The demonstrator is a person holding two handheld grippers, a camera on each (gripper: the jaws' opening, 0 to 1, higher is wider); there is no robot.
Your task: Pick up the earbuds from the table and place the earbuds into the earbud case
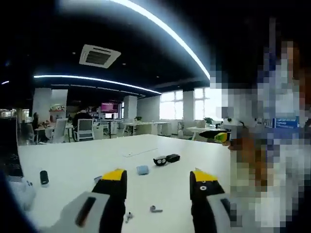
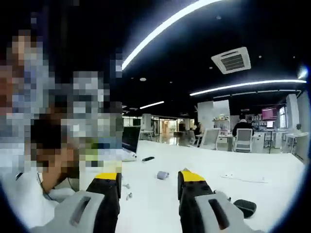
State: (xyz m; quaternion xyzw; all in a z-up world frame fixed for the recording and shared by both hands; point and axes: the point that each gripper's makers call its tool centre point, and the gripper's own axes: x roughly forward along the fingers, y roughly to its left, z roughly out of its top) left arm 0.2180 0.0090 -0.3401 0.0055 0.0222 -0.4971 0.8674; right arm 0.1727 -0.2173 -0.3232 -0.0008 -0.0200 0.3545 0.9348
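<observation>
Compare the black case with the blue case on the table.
In the left gripper view the black case is dark and appears open, in two parts side by side; the blue case is pale and looks closed. The black case lies farther from the left gripper, the blue case nearer. Both are small, rounded, and rest on the white table.
</observation>
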